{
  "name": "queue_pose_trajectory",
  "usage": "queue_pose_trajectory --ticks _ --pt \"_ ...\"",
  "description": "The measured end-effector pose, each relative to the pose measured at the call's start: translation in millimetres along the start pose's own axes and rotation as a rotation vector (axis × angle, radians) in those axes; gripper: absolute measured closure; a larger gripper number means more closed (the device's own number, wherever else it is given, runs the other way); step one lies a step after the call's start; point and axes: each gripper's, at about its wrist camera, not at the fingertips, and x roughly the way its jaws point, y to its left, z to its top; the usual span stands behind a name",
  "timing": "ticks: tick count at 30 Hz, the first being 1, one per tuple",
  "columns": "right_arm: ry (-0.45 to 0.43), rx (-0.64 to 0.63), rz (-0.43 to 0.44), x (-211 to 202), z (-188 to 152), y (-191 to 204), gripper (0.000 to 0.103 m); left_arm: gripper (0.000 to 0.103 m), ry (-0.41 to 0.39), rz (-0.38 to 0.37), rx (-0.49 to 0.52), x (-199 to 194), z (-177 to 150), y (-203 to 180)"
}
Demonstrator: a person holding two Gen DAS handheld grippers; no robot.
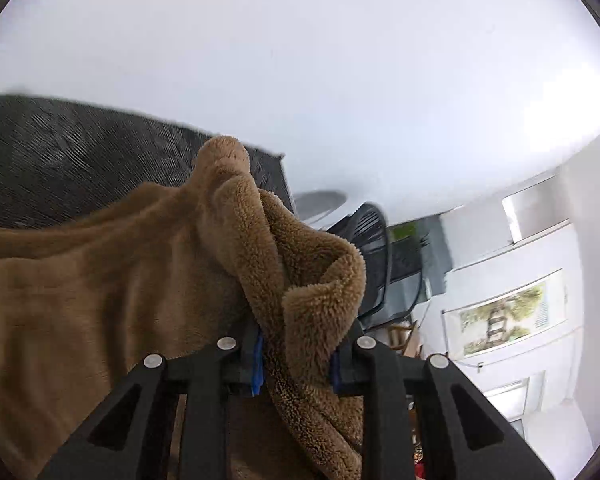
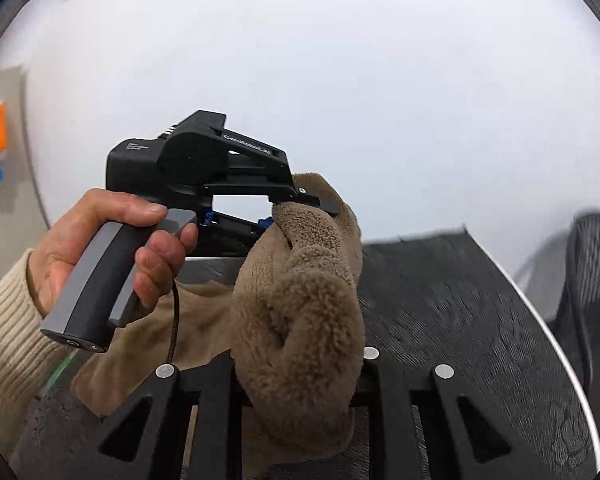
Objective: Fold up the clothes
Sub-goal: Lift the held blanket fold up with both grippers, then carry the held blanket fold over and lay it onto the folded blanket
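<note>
A tan fleece garment [image 1: 112, 280] is lifted off a dark woven tabletop [image 1: 60, 148]. My left gripper [image 1: 298, 364] is shut on a bunched edge of it, and the fleece rolls up over the fingertips. In the right wrist view, my right gripper [image 2: 300, 384] is shut on another thick fold of the garment [image 2: 304, 304]. The left gripper [image 2: 296, 204] shows there too, just ahead, clamped on the same fleece, held by a hand [image 2: 112, 240] in a cream ribbed sleeve. The two grippers are close together. The pads of both are mostly buried in fabric.
The dark tabletop [image 2: 460, 300] runs to the right, with a pale rim. A black mesh chair [image 1: 372, 256] stands beyond the table's far corner, seen also as a chair [image 2: 592, 280] at the right. White walls, a plant and a picture [image 1: 504, 316] lie behind.
</note>
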Motion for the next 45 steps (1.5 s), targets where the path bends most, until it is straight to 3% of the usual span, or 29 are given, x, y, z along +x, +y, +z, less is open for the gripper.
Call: queue_pose_trajectory --ticks 5,11,16,20,32,34,35,36,39,41,43,45 --pt "-0.038 -0.144 0.043 -6 12 75 0.082 0.076 -0.093 -0.048 -0.015 -87 -6 29" --pt "-0.015 -0.293 0.137 5 -3 167 0.082 0.076 -0.206 -0.066 -0.106 -179 -32 104" --pt "0.039 -0.399 0.208 22 -33 235 0.082 0.076 -0.272 -0.083 -0.206 -223 -59 175" --pt "0.084 -0.466 0.234 36 -60 271 0.082 0.076 -0.286 -0.105 -0.250 -235 -71 217" --pt "0.191 -0.539 0.196 66 -108 296 0.082 0.073 -0.273 -0.163 -0.344 -206 -77 288" --pt "0.197 -0.555 0.187 66 -112 297 0.082 0.069 -0.282 -0.173 -0.367 -204 -76 292" --pt "0.201 -0.557 0.184 65 -112 298 0.081 0.064 -0.289 -0.179 -0.378 -204 -76 294" --pt "0.205 -0.556 0.184 65 -113 299 0.081 0.052 -0.295 -0.184 -0.390 -203 -75 296" --pt "0.219 -0.539 0.198 62 -112 299 0.076 0.038 -0.314 -0.201 -0.426 -202 -74 301" --pt "0.207 -0.501 0.274 47 -106 293 0.058 0.028 -0.344 -0.204 -0.441 -208 -72 299" --pt "0.185 -0.454 0.378 26 -97 284 0.047 0.023 -0.374 -0.181 -0.427 -218 -71 292" --pt "0.163 -0.407 0.481 4 -88 276 0.046 0.023 -0.402 -0.165 -0.394 -232 -70 280"
